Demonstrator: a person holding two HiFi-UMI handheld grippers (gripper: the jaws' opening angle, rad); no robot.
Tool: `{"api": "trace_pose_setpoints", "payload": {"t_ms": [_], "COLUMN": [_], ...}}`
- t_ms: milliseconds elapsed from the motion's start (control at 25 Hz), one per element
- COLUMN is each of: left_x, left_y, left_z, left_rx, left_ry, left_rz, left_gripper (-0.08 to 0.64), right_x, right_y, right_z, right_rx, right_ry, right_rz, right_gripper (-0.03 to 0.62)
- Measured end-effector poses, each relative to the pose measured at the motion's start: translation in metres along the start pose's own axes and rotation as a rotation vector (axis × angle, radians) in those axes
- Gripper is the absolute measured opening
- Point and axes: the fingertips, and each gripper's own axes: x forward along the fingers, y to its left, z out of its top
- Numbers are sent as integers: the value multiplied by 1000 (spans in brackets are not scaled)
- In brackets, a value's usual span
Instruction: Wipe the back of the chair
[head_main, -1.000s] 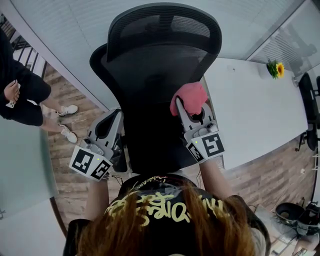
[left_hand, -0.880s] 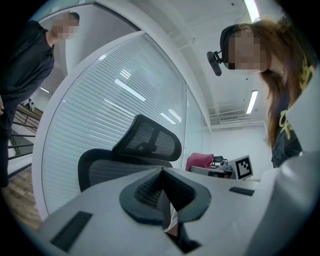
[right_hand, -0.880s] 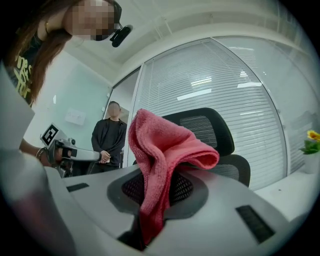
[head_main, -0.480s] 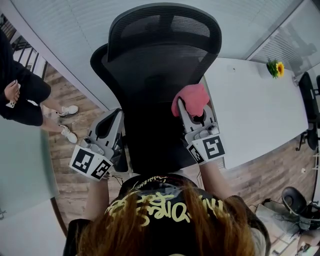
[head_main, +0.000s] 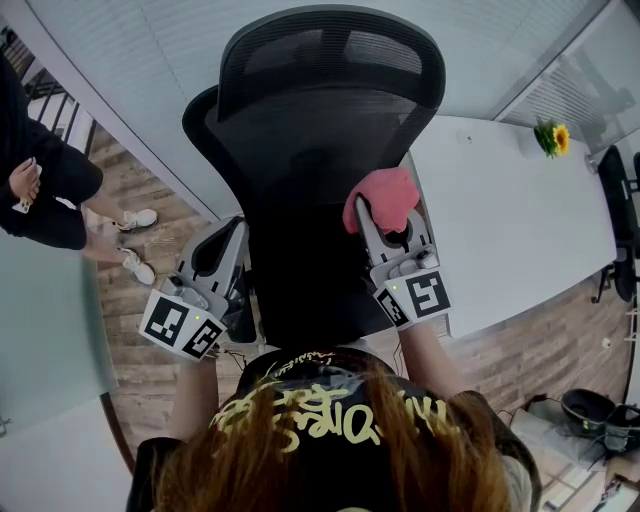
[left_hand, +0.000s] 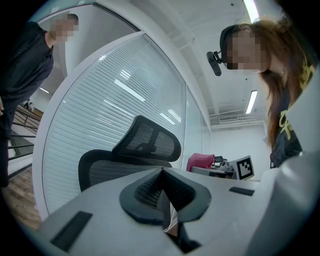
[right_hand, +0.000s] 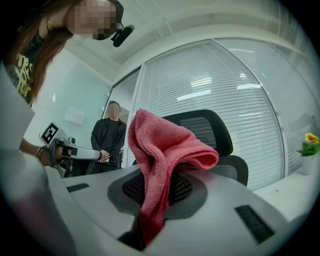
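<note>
A black mesh office chair (head_main: 320, 150) stands right in front of me with its back towards me; it also shows in the left gripper view as the chair (left_hand: 132, 155) and in the right gripper view as the chair (right_hand: 215, 135). My right gripper (head_main: 378, 215) is shut on a pink cloth (head_main: 382, 195), held against the right side of the chair back at mid height. The bunched cloth (right_hand: 160, 150) rises out of the right gripper (right_hand: 152, 202). My left gripper (head_main: 234, 236) hangs beside the chair's left edge, and the left gripper (left_hand: 162, 182) is shut on nothing.
A long white table (head_main: 520, 220) with a small sunflower (head_main: 550, 137) runs along the right, behind the chair. A glass wall with blinds (head_main: 130, 60) curves behind. A person in black (head_main: 40, 190) stands at the left on the wood floor. Another dark chair (head_main: 620, 200) is at the right edge.
The right gripper with the pink cloth has shifted very slightly right on the chair back. The left gripper has stayed put.
</note>
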Motion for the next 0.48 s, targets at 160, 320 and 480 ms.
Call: {"api": "trace_pose_setpoints", "payload": {"t_ms": [160, 320, 480], "left_x": [1, 1, 2], "left_y": [1, 1, 0], "left_z": [1, -1, -2], "left_rx": [1, 1, 1], "left_ry": [0, -1, 1], "left_rz": [4, 4, 3], "left_gripper": [-9, -9, -9], "right_x": [0, 0, -1], "right_y": [-1, 0, -2], "right_z": [0, -1, 0], "right_rx": [-2, -3, -5], "right_ry": [1, 1, -1], "right_rz": [1, 2, 2], "right_gripper": [63, 63, 63]}}
